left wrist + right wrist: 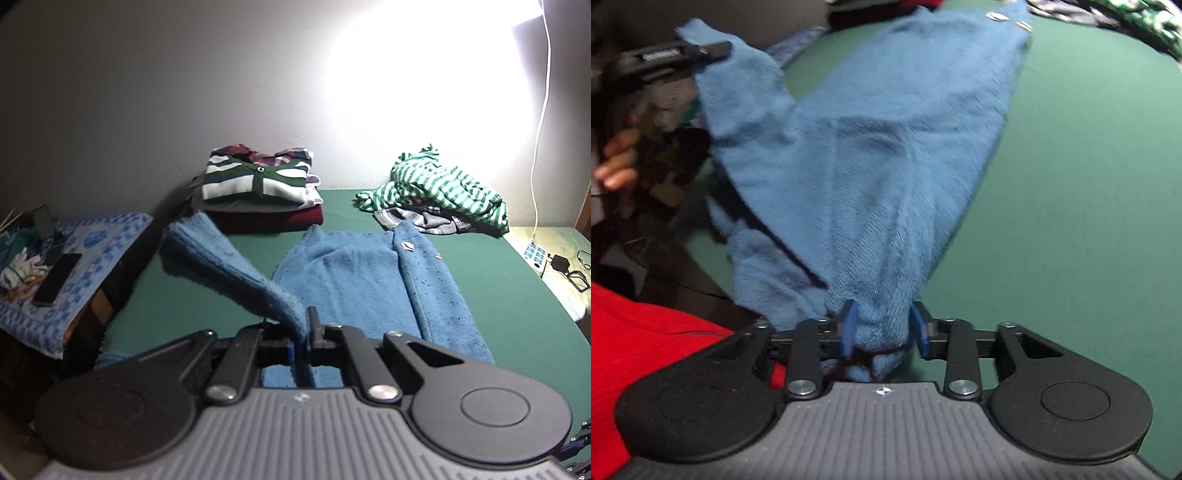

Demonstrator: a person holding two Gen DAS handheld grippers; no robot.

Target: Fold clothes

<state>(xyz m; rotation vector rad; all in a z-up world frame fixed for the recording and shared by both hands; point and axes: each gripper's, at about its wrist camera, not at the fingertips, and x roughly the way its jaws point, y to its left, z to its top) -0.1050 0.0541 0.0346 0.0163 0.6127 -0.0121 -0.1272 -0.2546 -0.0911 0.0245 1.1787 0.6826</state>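
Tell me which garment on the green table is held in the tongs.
The blue sweater: both left tongs and right tongs grip it. The striped cardigan tops a folded stack; the green-striped shirt lies crumpled.

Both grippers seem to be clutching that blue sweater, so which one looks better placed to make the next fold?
Probably the left gripper: it pinches a raised sleeve of the blue sweater, free to swing across the body lying on the green table. The right gripper clamps a thick bunched end.

Blue knit cardigan (369,280), sleeve lifted, hem raised
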